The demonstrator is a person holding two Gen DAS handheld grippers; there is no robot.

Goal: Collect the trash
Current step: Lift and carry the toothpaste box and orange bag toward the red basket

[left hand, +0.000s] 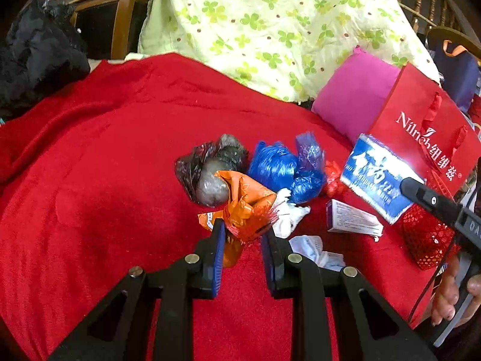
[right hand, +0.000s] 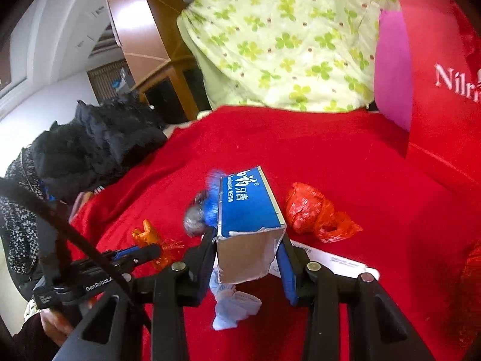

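Holding two bits of trash at once: the right gripper [right hand: 248,258] is clamped on the open near end of the blue box [right hand: 249,210], w/ the box lifted off the red blanket [right hand: 330,156] and pointing away; the left gripper [left hand: 243,234] sits narrow around the orange wrapper [left hand: 246,207], pads touching or nearly so, can't tell if it's fully pinched.

Rest of the pile lies mid-blanket: grey-black bag [left hand: 210,171] just left of the blue bag [left hand: 285,171], small red bag [right hand: 312,210] to the right, white box [left hand: 351,219] and pale tissue [right hand: 234,303] near. Red paper bag [left hand: 427,126] stands far right beside the pink cushion [left hand: 351,99], prob. the drop spot.

To do it well: squeeze the left fully before lifting, since foil is slippery & crushes. Keep the box grip steady, as cardboard walls flex. Carry each over the bag mouth, release only once inside, then return for loose bags.
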